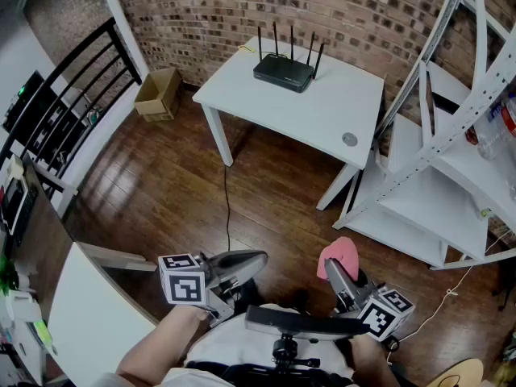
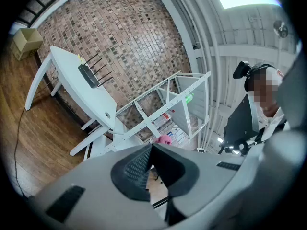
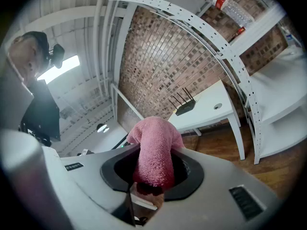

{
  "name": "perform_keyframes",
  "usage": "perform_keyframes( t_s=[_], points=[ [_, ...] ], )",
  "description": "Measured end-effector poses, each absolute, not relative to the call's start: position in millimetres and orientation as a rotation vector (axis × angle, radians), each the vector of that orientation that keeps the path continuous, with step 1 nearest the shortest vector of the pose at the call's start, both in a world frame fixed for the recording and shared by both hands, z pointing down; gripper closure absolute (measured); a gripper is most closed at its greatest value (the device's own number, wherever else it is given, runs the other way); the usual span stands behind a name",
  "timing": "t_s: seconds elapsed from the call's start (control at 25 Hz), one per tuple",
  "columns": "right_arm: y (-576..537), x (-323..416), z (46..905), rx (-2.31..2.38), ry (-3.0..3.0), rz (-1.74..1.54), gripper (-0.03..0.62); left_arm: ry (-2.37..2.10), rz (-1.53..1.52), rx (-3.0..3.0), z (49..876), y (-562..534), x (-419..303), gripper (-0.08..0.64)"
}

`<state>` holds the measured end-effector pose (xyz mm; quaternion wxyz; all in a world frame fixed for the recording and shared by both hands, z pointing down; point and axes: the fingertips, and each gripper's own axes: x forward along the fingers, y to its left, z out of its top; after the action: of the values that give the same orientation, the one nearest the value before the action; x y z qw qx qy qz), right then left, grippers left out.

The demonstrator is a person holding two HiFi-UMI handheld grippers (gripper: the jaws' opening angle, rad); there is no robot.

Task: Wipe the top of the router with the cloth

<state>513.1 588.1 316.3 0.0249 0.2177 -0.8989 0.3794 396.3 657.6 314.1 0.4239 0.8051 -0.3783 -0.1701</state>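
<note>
Close to the person, the right gripper (image 1: 337, 279) has its jaws clamped on the pink cloth (image 1: 340, 255), which stands up out of them. Beside it, the left gripper (image 1: 251, 261) has its jaws together, with nothing between them. Beyond the wooden floor (image 1: 266, 192), the black router (image 1: 284, 71) stands on the white tabletop (image 1: 330, 115) near the brick wall (image 1: 363, 14), well apart from the cloth.

A white desk (image 1: 322, 111) is set against a brick wall (image 1: 355, 14), a round grey grommet (image 1: 349, 139) let into its near right corner. An open cardboard box (image 1: 158, 93) is seen on the wooden floor (image 1: 274, 216) left of the desk, beside a black railing (image 1: 76, 87). White shelving (image 1: 451, 168) is stood just right of the desk; a thin black cable (image 1: 226, 208) is trailed across the floor.
</note>
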Motion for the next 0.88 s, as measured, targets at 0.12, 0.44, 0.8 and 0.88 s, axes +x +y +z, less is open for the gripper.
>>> perform_keyframes(
  t_s=[0.12,0.44,0.8,0.88],
  points=[
    [595,495,319,0.663,-2.756,1.112,0.465,-0.956,-0.44,1.993,320,667,379,0.551],
    [598,434,329,0.681,-2.682,1.041,0.462,-0.962,-0.493,1.948,333,680,322,0.551],
    [586,370,327,0.731,-2.643,1.038,0.46,-0.965,-0.517,1.919,339,686,256,0.551],
    [581,361,327,0.752,-2.638,1.022,0.46,-0.958,-0.508,1.919,341,685,249,0.551]
  ],
)
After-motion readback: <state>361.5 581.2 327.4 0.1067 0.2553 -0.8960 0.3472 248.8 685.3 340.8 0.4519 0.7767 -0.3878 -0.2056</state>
